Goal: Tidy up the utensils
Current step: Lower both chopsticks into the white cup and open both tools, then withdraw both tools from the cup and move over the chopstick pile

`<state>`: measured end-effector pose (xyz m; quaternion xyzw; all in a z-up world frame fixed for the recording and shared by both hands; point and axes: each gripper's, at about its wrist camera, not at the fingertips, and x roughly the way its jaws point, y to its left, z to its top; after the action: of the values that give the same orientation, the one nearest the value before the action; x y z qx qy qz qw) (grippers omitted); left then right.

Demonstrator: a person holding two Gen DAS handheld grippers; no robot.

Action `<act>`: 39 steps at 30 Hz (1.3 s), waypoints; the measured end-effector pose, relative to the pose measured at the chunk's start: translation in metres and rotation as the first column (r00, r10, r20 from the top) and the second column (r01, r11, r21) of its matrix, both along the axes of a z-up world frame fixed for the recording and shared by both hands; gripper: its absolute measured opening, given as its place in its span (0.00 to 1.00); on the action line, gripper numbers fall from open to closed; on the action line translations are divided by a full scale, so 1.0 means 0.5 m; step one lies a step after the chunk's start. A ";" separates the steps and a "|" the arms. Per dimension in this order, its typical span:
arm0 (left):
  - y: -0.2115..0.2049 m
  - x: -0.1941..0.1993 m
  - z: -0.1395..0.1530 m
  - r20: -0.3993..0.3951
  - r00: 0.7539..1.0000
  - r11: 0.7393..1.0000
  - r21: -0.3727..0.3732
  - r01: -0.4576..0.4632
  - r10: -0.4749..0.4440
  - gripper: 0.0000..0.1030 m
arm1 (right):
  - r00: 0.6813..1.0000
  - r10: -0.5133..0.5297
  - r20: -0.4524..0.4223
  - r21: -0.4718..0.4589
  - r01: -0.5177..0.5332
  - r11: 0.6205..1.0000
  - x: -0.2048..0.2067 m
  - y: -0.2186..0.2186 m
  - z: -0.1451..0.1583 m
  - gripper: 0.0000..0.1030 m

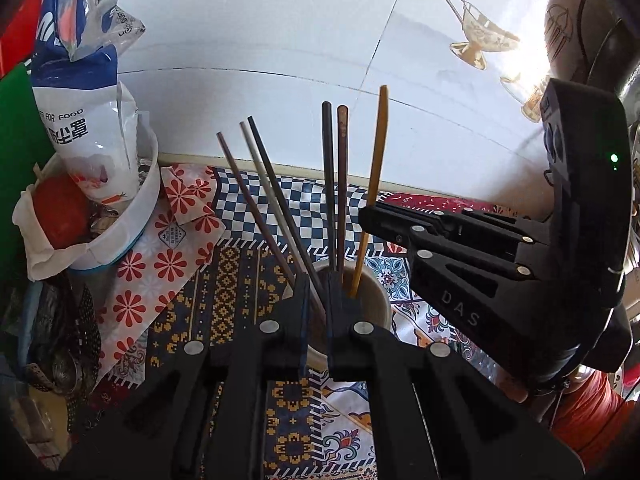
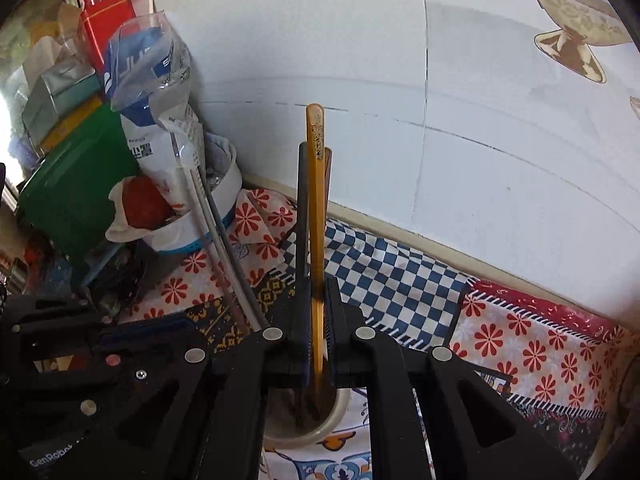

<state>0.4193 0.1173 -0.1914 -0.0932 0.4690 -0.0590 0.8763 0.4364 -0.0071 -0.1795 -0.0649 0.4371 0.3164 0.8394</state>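
— Looking into the cup (image 1: 376,300), what stands there?

— Chopsticks: two dark ones (image 1: 334,184) upright, three (image 1: 264,204) leaning left, all on the patterned table (image 1: 240,280).

— And the tongs?

— Left tongs (image 1: 318,308) are closed on a leaning chopstick above the rim. Right tongs (image 2: 318,320) grip the yellow chopstick (image 2: 316,216), its tip down inside the cup.

— Other containers?

— A white tub (image 1: 132,220) at left holds a food bag (image 1: 92,136) and something red (image 1: 60,212).
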 end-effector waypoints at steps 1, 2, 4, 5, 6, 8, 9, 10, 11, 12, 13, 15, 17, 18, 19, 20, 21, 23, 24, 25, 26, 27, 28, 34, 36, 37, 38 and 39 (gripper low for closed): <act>-0.001 -0.004 0.003 0.001 1.000 1.000 0.007 -0.003 0.003 0.04 | 1.000 -0.002 -0.001 -0.002 0.002 1.000 -0.005 -0.007 0.006 0.06; -0.002 -0.010 0.008 0.005 1.000 1.000 0.009 -0.004 0.004 0.05 | 1.000 -0.004 0.001 -0.003 0.004 1.000 -0.011 -0.014 0.012 0.06; -0.004 -0.023 0.020 0.018 1.000 1.000 0.013 -0.003 0.003 0.08 | 1.000 -0.005 0.008 -0.002 0.005 1.000 -0.025 -0.029 0.030 0.06; -0.006 -0.031 0.028 0.026 1.000 1.000 0.018 -0.004 0.003 0.10 | 1.000 -0.005 0.013 -0.001 0.005 1.000 -0.034 -0.035 0.038 0.06; -0.008 -0.038 0.035 0.033 0.999 1.000 0.020 -0.002 0.001 0.11 | 1.000 -0.007 0.019 -0.001 0.007 1.000 -0.043 -0.044 0.049 0.06; -0.014 -0.049 0.048 0.044 0.999 1.000 0.024 0.004 -0.005 0.12 | 0.999 -0.014 0.033 -0.004 0.014 1.000 -0.059 -0.051 0.063 0.06; -0.017 -0.056 0.056 0.051 0.999 1.000 0.029 0.004 -0.006 0.13 | 0.999 -0.019 0.040 -0.005 0.019 1.000 -0.069 -0.058 0.071 0.06; -0.021 -0.064 0.063 0.060 0.998 0.999 0.032 0.006 -0.008 0.14 | 0.999 -0.023 0.047 -0.006 0.023 1.000 -0.079 -0.066 0.079 0.06; -0.024 -0.072 0.070 0.069 0.998 0.999 0.036 0.007 -0.009 0.15 | 0.998 -0.025 0.053 -0.007 0.026 1.000 -0.089 -0.073 0.085 0.06; -0.027 -0.079 0.076 0.078 0.997 0.999 0.039 0.009 -0.012 0.17 | 0.998 -0.029 0.061 -0.009 0.030 1.000 -0.099 -0.081 0.092 0.06; -0.031 -0.088 0.084 0.090 0.996 0.999 0.045 0.011 -0.015 0.19 | 0.997 -0.034 0.070 -0.011 0.035 0.999 -0.110 -0.089 0.098 0.07; -0.042 -0.104 0.096 0.108 0.994 0.998 0.059 0.019 -0.025 0.23 | 0.995 -0.045 0.086 -0.018 0.047 0.999 -0.133 -0.105 0.108 0.07; -0.053 -0.117 0.102 0.115 0.993 0.997 0.067 0.031 -0.039 0.27 | 0.994 -0.057 0.096 -0.028 0.060 0.998 -0.152 -0.122 0.114 0.11; -0.060 -0.123 0.103 0.116 0.992 0.997 0.070 0.039 -0.047 0.29 | 0.993 -0.064 0.101 -0.032 0.067 0.997 -0.163 -0.131 0.116 0.13; -0.068 -0.130 0.106 0.116 0.992 0.996 0.075 0.046 -0.055 0.32 | 0.992 -0.072 0.106 -0.034 0.076 0.997 -0.173 -0.141 0.118 0.17; -0.076 -0.137 0.107 0.118 0.991 0.995 0.080 0.054 -0.064 0.33 | 0.991 -0.081 0.110 -0.036 0.085 0.996 -0.182 -0.149 0.119 0.22; -0.084 -0.144 0.107 0.118 0.990 0.994 0.084 0.064 -0.073 0.36 | 0.989 -0.092 0.116 -0.040 0.097 0.994 -0.192 -0.157 0.119 0.24; -0.099 -0.157 0.102 0.113 0.989 0.992 0.093 0.081 -0.092 0.44 | 0.985 -0.116 0.129 -0.050 0.123 0.991 -0.212 -0.174 0.119 0.31; -0.106 -0.162 0.098 0.109 0.989 0.991 0.098 0.091 -0.101 0.49 | 0.983 -0.128 0.132 -0.055 0.137 0.989 -0.221 -0.183 0.116 0.32; -0.115 -0.168 0.093 0.103 0.988 0.990 0.104 0.101 -0.111 0.53 | 0.981 -0.142 0.130 -0.057 0.150 0.987 -0.229 -0.193 0.113 0.34; -0.125 -0.173 0.086 0.093 0.988 0.988 0.110 0.112 -0.122 0.54 | 0.980 -0.156 0.124 -0.059 0.164 0.985 -0.236 -0.203 0.108 0.36; -0.133 -0.178 0.079 0.084 0.987 0.986 0.114 0.124 -0.134 0.55 | 0.979 -0.168 0.117 -0.058 0.176 0.983 -0.244 -0.213 0.102 0.36; -0.142 -0.183 0.072 0.073 0.986 0.983 0.118 0.138 -0.147 0.55 | 0.978 -0.181 0.107 -0.059 0.187 0.980 -0.251 -0.222 0.095 0.37; -0.199 -0.209 0.023 0.012 0.977 0.968 0.134 0.210 -0.214 0.55 | 0.967 -0.249 0.047 -0.107 0.253 0.962 -0.289 -0.271 0.038 0.38; -0.217 -0.216 0.003 -0.011 0.972 0.963 0.137 0.234 -0.235 0.55 | 0.962 -0.271 0.025 -0.127 0.272 0.954 -0.301 -0.288 0.015 0.38; -0.227 -0.216 -0.009 -0.027 0.968 0.959 0.134 0.249 -0.248 0.55 | 0.959 -0.283 0.012 -0.136 0.282 0.950 -0.306 -0.298 0.003 0.38; -0.237 -0.216 -0.020 -0.042 0.965 0.956 0.132 0.263 -0.260 0.55 | 0.955 -0.295 -0.002 -0.143 0.292 0.946 -0.311 -0.307 -0.009 0.38; -0.246 -0.216 -0.031 -0.056 0.961 0.952 0.133 0.276 -0.271 0.55 | 0.952 -0.307 -0.017 -0.148 0.301 0.942 -0.317 -0.317 -0.021 0.38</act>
<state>0.3114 -0.0058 -0.2068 0.0329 0.4967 -0.1453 0.8550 0.2779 -0.1658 -0.1898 -0.0505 0.4801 0.1521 0.8624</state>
